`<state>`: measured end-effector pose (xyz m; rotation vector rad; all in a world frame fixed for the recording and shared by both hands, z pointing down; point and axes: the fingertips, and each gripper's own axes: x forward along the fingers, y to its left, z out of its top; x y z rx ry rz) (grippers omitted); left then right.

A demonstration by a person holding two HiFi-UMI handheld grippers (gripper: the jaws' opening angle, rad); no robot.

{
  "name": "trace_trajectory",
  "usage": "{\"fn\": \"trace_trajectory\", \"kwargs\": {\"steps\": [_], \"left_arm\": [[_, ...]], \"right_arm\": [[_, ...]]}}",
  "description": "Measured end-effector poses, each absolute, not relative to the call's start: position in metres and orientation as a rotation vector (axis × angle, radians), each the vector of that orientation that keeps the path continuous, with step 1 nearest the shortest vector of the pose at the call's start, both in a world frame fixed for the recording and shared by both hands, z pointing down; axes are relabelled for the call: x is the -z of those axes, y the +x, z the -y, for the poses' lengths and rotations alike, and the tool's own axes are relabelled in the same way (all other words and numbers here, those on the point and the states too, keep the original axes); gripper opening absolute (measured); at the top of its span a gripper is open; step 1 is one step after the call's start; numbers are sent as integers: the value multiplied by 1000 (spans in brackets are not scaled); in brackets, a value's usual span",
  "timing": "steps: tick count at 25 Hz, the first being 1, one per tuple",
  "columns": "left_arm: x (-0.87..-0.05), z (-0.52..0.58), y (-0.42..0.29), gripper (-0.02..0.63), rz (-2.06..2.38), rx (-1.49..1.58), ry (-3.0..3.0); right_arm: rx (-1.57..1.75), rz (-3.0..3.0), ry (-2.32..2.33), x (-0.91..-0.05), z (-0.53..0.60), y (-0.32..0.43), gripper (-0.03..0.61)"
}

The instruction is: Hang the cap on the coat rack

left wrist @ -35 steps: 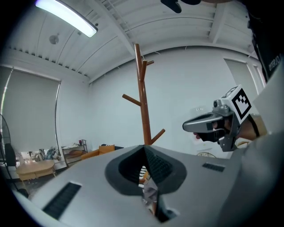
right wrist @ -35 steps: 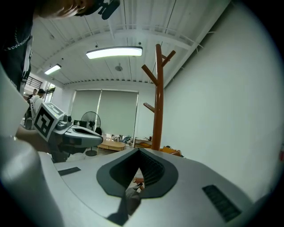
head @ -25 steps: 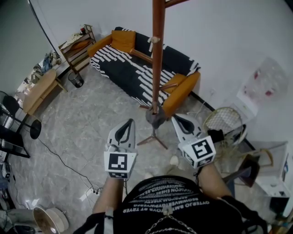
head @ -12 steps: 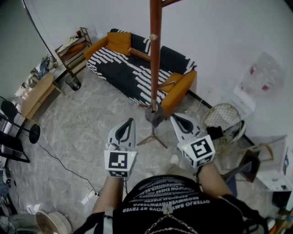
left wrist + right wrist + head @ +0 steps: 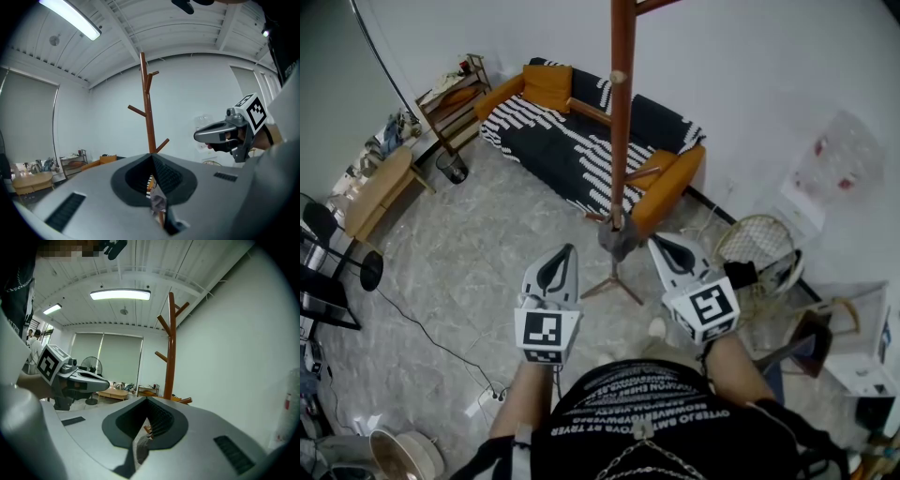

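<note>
The wooden coat rack rises straight ahead of me, its pole running out of the top of the head view. Low on the pole hangs a grey lump that looks like the cap. My left gripper is shut and holds nothing, a short way left of the pole. To the right of the pole, my right gripper is shut too, also with nothing in it. The rack stands beyond my left gripper in the left gripper view. It also stands beyond my right gripper.
An orange sofa with a black-and-white cover stands behind the rack against the white wall. A low wooden table and a shelf are at the left. A round wire fan and boxes crowd the right. A cable crosses the floor.
Both grippers have kept still and stayed shut. Only the head view has drifted slightly.
</note>
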<state>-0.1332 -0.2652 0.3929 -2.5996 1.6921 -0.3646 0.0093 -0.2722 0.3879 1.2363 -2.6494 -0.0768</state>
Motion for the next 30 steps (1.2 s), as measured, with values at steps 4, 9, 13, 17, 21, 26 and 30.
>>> {"fn": "trace_trajectory", "kwargs": {"steps": [4,9,13,17,21,26,30], "left_arm": [[-396,263,-134,3,-1697,371,-2602],[-400,263,-133,3,-1695,382,-2608],[-404,264,-131,3,-1690,390,-2622],[-406,263,-128,3,-1679,399,-2632],[-407,266,-125,3,-1670,400,-2640],[-416,264,-122,3,-1659,428,-2662],[-424,264,-119,3,-1656,441,-2673]], "right_arm": [[83,2648,1231,-389,270,9,3],[85,2662,1227,-387,268,8,3],[96,2662,1225,-386,269,9,3],[86,2656,1225,-388,267,10,3],[75,2655,1225,-388,269,11,3],[63,2653,1232,-392,267,13,3],[40,2656,1227,-399,266,14,3]]}}
